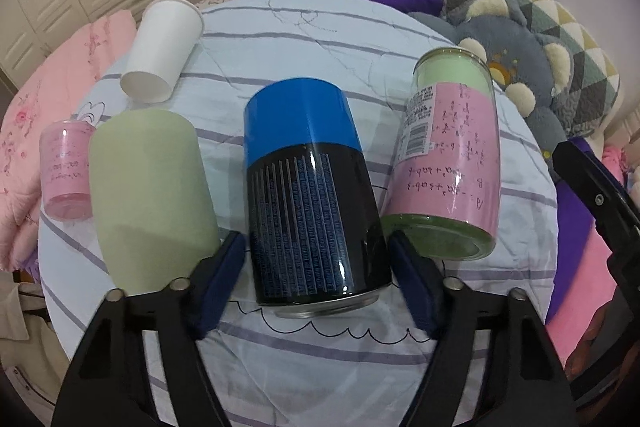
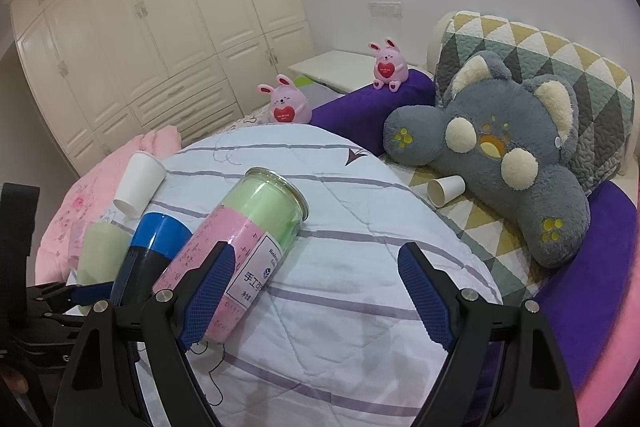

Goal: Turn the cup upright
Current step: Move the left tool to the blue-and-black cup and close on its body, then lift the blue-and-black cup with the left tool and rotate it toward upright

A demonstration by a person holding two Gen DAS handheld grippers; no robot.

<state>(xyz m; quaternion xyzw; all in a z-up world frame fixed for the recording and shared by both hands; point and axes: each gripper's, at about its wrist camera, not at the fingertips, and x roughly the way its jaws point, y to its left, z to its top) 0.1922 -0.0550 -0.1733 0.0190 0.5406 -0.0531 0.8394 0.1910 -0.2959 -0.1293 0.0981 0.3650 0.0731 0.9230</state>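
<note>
Left gripper (image 1: pixel 318 269) — fingers apart, bracketing the base end of the blue-and-black cup (image 1: pixel 312 195), which lies on its side on the striped quilt (image 1: pixel 320 359), ready for gripping and tipping upright. Right gripper (image 2: pixel 316 291) — fingers spread, holding nothing. Right of that cup lies a pink-and-green glass cup (image 1: pixel 450 163) — barcode, algebra scrawl, "手工" legible; left, a pale green cup (image 1: pixel 150 195).
</note>
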